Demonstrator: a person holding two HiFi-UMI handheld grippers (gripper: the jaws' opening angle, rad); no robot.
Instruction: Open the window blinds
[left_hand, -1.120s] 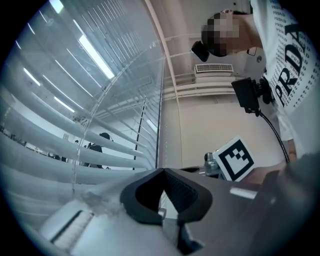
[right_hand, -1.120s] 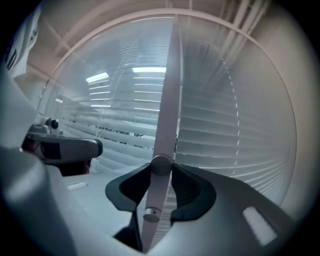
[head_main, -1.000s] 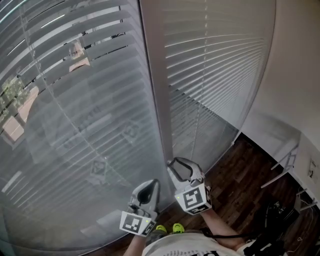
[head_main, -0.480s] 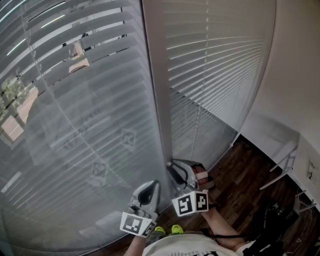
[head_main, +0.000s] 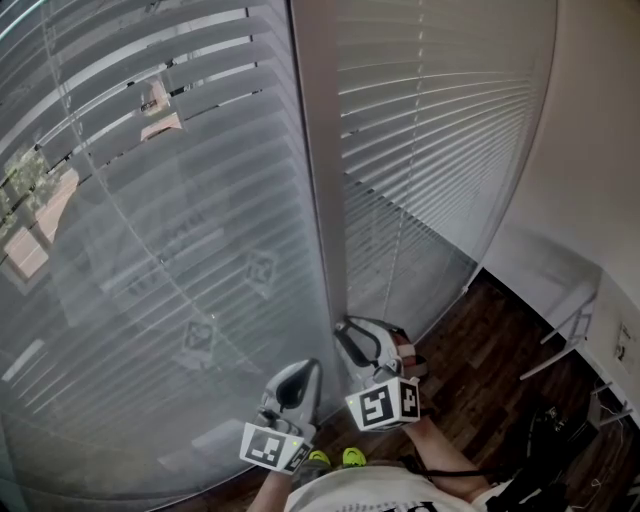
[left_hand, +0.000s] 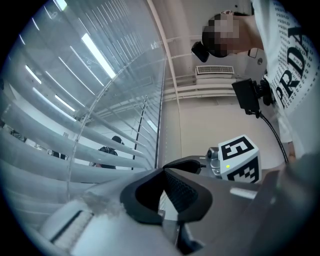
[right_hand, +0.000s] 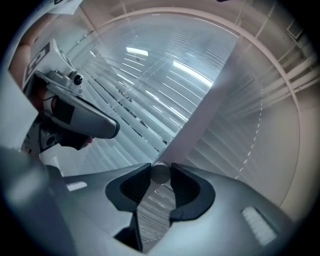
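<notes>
Grey slatted window blinds hang on both sides of a pale upright frame post: the left blind and the right blind. My right gripper is low beside the post, shut on the round end of the blinds' tilt wand, which shows end-on between its pads. My left gripper hovers just left of it, close to the left blind, shut with nothing between its pads. In the left gripper view a clear cord or rod runs down across the slats. Some upper slats of the left blind show gaps.
Dark wood floor lies below the right blind. A white wall closes the right side, with white furniture and dark gear on the floor beneath it. The person's yellow shoes stand right below the grippers.
My right gripper has twisted about its own axis, so its marker cube now shows two faces, and it has sunk slightly. The left gripper has stayed put.
</notes>
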